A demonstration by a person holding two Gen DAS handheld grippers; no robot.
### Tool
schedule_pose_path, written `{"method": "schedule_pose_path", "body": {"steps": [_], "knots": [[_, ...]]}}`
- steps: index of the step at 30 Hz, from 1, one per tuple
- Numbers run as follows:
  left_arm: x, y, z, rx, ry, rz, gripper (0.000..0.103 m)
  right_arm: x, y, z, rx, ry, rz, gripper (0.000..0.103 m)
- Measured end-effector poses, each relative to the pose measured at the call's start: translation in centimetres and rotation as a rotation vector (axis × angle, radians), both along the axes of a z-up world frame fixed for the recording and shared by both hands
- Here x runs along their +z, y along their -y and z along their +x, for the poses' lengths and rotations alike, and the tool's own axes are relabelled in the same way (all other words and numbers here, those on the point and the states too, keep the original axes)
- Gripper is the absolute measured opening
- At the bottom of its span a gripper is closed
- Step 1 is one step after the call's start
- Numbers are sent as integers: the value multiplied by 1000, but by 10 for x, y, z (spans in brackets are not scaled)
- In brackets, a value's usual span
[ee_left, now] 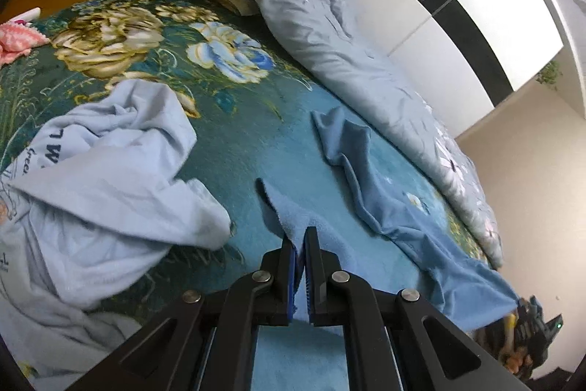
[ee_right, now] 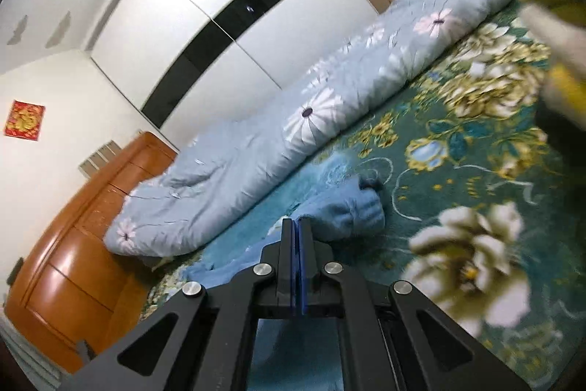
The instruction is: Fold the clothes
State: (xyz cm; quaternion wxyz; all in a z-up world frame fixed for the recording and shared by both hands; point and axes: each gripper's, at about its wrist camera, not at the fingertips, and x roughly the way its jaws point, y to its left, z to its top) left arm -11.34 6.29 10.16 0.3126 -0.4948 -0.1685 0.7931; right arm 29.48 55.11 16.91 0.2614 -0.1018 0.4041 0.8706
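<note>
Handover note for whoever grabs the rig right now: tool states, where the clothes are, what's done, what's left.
Left tool: shut on an edge of the blue garment, which is spread but wrinkled across the floral bedspread.
Right tool: shut on the same blue garment, at a bunched end close to the rolled quilt.
Pale blue printed shirt: crumpled in a heap to the left of the blue one, untouched.
Done: both ends of the blue garment gripped; no fold visible yet.
Left: flatten and fold the blue garment, then the printed shirt.
</note>
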Motion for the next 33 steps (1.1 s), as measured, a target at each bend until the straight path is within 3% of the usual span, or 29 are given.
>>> {"method": "schedule_pose_path", "body": {"steps": [4, 7, 12, 14, 17, 23, 27, 33], "knots": [[-7, 0, 8, -57, 52, -23, 5, 8, 24, 49, -36, -13, 42, 1], [-27, -5, 9, -82, 125, -70, 5, 1, 37, 82, -97, 42, 68, 1], [-62, -14, 6, -76, 251, -134, 5, -59, 27, 120, -217, 142, -99, 2], [-64, -13, 3, -72, 275, -100, 5, -79, 25, 129, -242, 144, -164, 2], [-56, -8, 0, -54, 259, -43, 5, -97, 23, 138, -249, 113, -235, 2], [-60, -6, 13, -77, 249, -176, 7, -102, 26, 135, -250, 128, -243, 2], [-68, 9, 26, -71, 275, -213, 16, -107, 27, 137, -236, 129, -264, 3], [-71, 15, 41, -101, 299, -185, 30, -113, 29, 139, -230, 122, -279, 3]]}}
